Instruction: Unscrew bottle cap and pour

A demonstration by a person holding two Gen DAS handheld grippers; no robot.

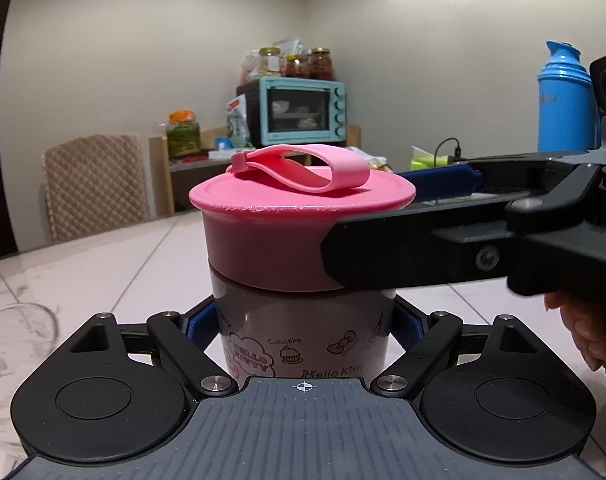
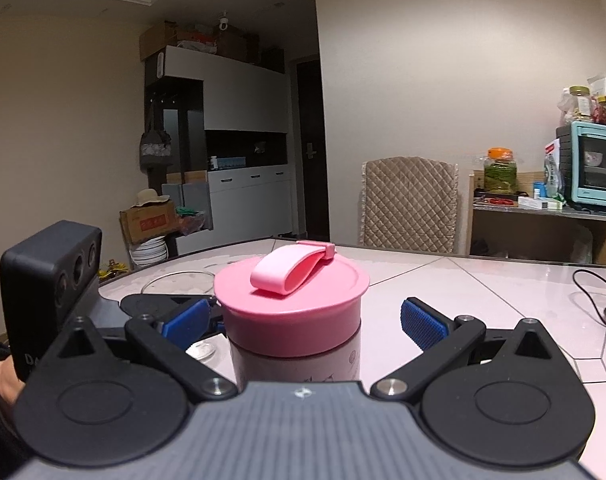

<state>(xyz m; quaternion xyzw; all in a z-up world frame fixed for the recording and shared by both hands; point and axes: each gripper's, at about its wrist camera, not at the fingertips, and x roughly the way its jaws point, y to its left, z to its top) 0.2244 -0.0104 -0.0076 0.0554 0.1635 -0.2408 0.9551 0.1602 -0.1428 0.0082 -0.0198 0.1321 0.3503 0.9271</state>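
A translucent Hello Kitty bottle [image 1: 303, 336] with a wide pink screw cap [image 1: 295, 216] and a pink loop strap [image 1: 303, 172] stands on the white tiled table [image 1: 115, 256]. My left gripper [image 1: 303, 324] is shut on the bottle's body, its blue pads [image 1: 197, 326] pressed to both sides below the cap. My right gripper [image 2: 303, 316] comes in from the right of the left wrist view and straddles the cap [image 2: 291, 312]. It is open: its right blue pad [image 2: 421, 320] stands clear of the cap's side.
A clear glass bowl [image 1: 19, 324] sits on the table left of the bottle. A blue thermos [image 1: 565, 100] stands at the right. A padded chair [image 2: 407, 204] and a shelf with a teal toaster oven [image 1: 303, 110] lie beyond the table. A black cable [image 2: 591, 292] trails at the right.
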